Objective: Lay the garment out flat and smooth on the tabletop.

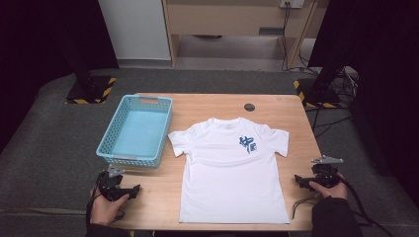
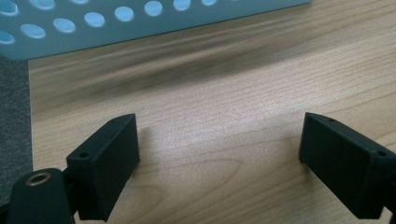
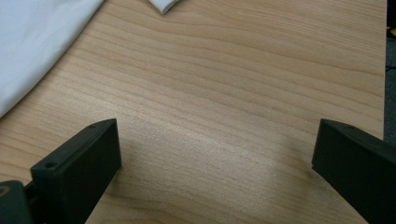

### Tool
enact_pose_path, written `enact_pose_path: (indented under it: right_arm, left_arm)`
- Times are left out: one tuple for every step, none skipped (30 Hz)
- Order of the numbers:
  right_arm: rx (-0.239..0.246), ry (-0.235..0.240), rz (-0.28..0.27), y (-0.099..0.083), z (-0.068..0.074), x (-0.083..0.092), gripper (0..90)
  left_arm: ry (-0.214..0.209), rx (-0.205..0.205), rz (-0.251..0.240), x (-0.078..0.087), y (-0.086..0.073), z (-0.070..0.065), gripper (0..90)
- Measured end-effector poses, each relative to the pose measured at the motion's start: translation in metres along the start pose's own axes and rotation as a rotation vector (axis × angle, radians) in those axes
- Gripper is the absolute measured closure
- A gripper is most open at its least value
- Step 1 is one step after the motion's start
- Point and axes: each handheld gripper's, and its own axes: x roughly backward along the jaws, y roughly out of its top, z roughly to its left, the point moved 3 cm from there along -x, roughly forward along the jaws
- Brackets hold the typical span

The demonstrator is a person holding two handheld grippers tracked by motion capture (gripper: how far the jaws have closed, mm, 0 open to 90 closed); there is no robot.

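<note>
T-shirt (image 1: 232, 170) folding setup, by the looks of it, and both sets of jaws are spread wide with nothing between them. Left gripper (image 2: 219, 154) sits low over bare bench (image 2: 224, 93) wood, its black jaws well apart, and just beyond them you can see the perforated wall of the blue basket (image 2: 140, 23). Right gripper (image 3: 215, 163) is the same story: jaws released, bare wood between them, with the shirt's side edge (image 3: 32, 46) off to its left and the tip of a sleeve (image 3: 164, 4) peeking in at the top.

From the high view, the left gripper (image 1: 129, 190) is parked at the near left of the bench, just in front of the basket (image 1: 136, 129), and the right gripper (image 1: 302, 181) is out by the right edge. Each is held in a hand (image 1: 106, 207), roughly level with the shirt's lower half and clear of the cloth.

The shirt lies flat and face up in the middle of the bench, collar away from the person, sleeves out, blue print on the chest. My guess is it's smoothed out like that so the edges are easy to pinch, and the grippers flank it so each can take its own side. The basket is empty and right beside the shirt, probably where the folded thing ends up.
</note>
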Motion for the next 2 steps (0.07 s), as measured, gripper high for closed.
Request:
enact_pose_path:
  right_arm:
    - [0.001,-0.002,-0.002,-0.0002,-0.0007,-0.0003,1.4]
    - [0.004,-0.002,-0.005,-0.0003,-0.001,-0.0006,1.4]
  left_arm:
    - [0.0,0.001,-0.003,-0.0006,0.0,-0.0001,11.0]
    - [0.0,0.003,-0.006,-0.0013,-0.0001,-0.0002,9.9]
